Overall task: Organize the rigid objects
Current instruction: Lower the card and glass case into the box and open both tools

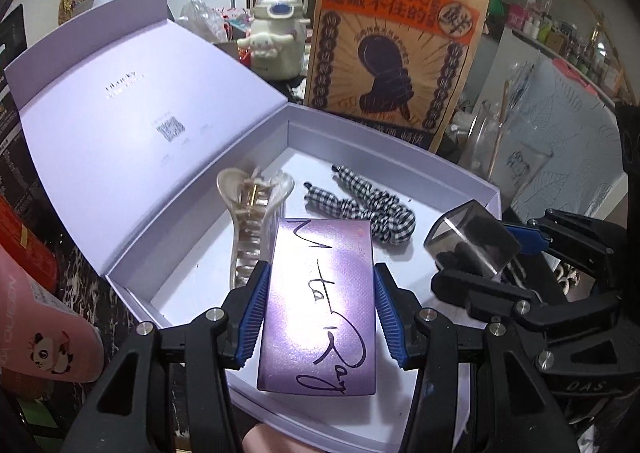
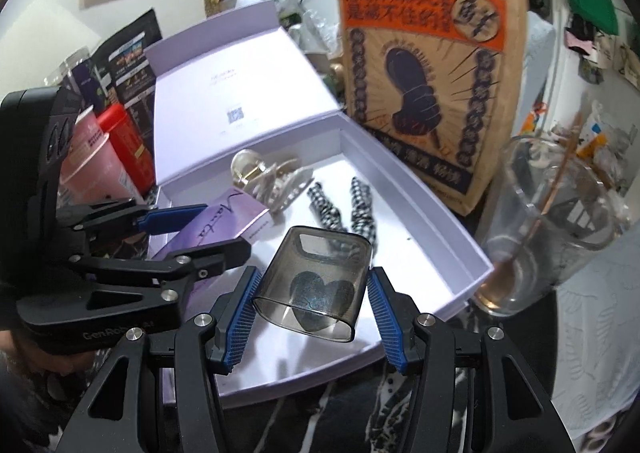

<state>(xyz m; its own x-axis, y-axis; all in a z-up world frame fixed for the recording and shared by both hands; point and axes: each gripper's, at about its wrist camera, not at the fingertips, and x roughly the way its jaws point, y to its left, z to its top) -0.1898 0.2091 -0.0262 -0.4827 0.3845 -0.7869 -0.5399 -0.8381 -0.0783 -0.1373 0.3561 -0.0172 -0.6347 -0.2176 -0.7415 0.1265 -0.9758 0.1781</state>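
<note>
glossy purple case (image 1: pixel 320 305), gingham cloth ties (image 1: pixel 360 205)

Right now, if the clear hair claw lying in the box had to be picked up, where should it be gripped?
Grip the clear hair claw across its narrow toothed body, coming from above; it lies flat on the box floor with its long sides exposed, close beside the purple carton.

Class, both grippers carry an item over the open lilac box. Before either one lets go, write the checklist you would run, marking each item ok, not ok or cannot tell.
1. Left gripper grips the purple carton on both sides: ok.
2. Right gripper grips the smoky clear case on both sides: ok.
3. Box lid stands open: ok.
4. Bare floor of the lilac box under the case: ok.
5. Carton clear of the hair claw and checked scrunchie: cannot tell, they lie close ahead of it.
6. Drinking glass beside the box, clear of the right gripper: ok.
</note>
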